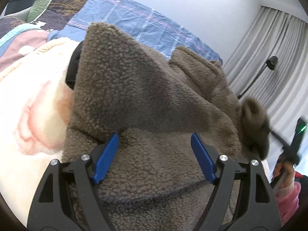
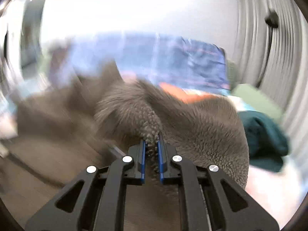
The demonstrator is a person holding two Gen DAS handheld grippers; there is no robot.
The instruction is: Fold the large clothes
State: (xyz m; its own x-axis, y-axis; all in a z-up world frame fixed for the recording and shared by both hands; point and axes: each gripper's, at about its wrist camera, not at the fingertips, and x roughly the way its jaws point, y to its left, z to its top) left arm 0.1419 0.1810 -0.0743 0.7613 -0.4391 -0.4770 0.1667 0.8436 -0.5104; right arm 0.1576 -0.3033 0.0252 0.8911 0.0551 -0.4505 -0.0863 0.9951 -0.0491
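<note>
My left gripper [image 1: 155, 157] stands wide open over the brown fleece garment [image 1: 134, 88], its blue pads [image 1: 106, 158] apart with nothing pinched between them. My right gripper [image 2: 151, 154] is clamped tight on a bunched fold of that same fleece [image 2: 150, 123], which is squeezed between its pads. The garment lies heaped on the bed, on a cream blanket [image 1: 28, 100] toward the bed's left side, with a blue checked sheet [image 1: 134, 23] at the far edge. A dark green cloth [image 2: 263, 134] lies near the bed's right edge. The right view is blurred.
</note>
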